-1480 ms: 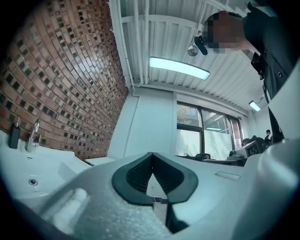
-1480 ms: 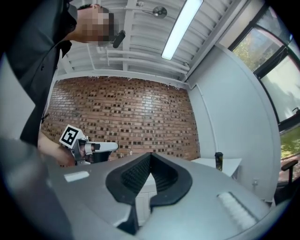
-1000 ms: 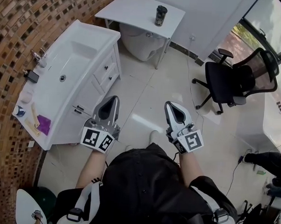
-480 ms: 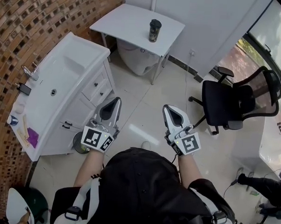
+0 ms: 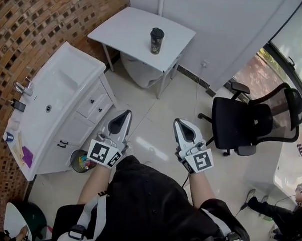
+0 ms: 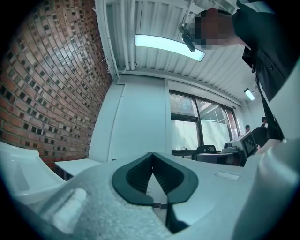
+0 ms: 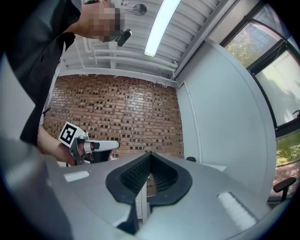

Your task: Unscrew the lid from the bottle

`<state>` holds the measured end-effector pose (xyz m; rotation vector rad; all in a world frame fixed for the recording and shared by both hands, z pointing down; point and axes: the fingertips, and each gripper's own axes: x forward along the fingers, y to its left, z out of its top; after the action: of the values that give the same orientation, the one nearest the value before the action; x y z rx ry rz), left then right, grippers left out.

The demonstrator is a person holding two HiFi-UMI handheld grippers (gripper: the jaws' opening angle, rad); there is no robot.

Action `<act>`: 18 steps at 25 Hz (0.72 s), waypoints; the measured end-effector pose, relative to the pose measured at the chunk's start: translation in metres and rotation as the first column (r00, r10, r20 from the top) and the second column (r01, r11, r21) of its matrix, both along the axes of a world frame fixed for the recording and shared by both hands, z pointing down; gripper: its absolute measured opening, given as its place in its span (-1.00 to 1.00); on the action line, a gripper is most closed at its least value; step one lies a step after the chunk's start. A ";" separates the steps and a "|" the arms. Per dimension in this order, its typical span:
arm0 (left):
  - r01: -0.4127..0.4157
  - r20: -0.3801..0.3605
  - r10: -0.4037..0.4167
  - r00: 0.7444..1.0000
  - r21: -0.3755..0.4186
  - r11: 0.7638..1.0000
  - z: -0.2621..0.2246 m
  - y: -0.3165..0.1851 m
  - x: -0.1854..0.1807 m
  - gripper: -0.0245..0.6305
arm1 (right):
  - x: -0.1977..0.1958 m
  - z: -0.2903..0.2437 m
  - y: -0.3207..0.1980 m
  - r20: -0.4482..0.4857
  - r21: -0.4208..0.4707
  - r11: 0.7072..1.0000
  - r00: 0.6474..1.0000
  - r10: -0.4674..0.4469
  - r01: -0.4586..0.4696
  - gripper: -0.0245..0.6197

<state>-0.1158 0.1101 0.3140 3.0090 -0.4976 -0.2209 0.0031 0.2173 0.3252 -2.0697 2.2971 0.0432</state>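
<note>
The bottle (image 5: 156, 41) is a dark tumbler with a black lid. It stands upright on a small white table (image 5: 130, 29) against the far wall in the head view. Both grippers are held level over the floor, well short of the table. My left gripper (image 5: 126, 113) is shut with nothing in it, and its ribbed pads meet at the tip (image 6: 152, 155). My right gripper (image 5: 180, 123) is shut and empty too, pads touching (image 7: 149, 156). In the right gripper view a small dark top (image 7: 190, 159) shows above the table edge, likely the bottle's lid.
A white vanity with a sink (image 5: 52, 103) runs along the brick wall on the left, and a small bin (image 5: 81, 161) stands at its foot. A black office chair (image 5: 241, 121) is on the right. A white rounded tub (image 5: 138, 69) sits under the table.
The table and bottle have come closer and shifted left in the head view as the person walks toward them. Both grippers travel along, still shut and side by side.
</note>
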 end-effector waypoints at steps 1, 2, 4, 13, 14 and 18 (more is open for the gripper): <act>-0.005 0.000 0.005 1.000 -0.007 1.000 0.002 -0.003 0.006 -0.92 | 0.004 0.003 -0.003 0.005 -0.010 1.000 1.000 0.000 0.000 -0.92; -0.010 -0.004 0.010 1.000 -0.012 1.000 0.003 -0.007 0.013 -0.92 | 0.009 0.005 -0.008 0.005 -0.015 1.000 1.000 0.000 0.000 -0.92; -0.022 -0.013 0.022 1.000 -0.018 1.000 0.005 -0.018 0.026 -0.92 | 0.017 0.008 -0.020 -0.001 -0.017 1.000 1.000 -0.001 0.001 -0.92; -0.099 -0.049 0.100 0.994 0.010 0.995 0.011 -0.099 0.082 -0.92 | 0.062 0.014 -0.102 -0.024 -0.025 0.999 0.999 0.045 -0.045 -0.92; -0.115 -0.058 0.116 0.992 0.013 0.993 0.008 -0.109 0.090 -0.92 | 0.067 0.013 -0.115 -0.026 -0.024 0.999 0.999 0.046 -0.047 -0.92; -0.165 -0.103 0.164 0.981 0.000 0.986 -0.003 -0.157 0.112 -0.92 | 0.077 0.003 -0.168 -0.038 -0.016 1.000 0.999 0.026 -0.027 -0.92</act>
<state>-0.0035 -0.0468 0.3110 2.9903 -0.2380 -0.3583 0.0805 0.0498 0.3281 -2.1257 2.2991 0.0653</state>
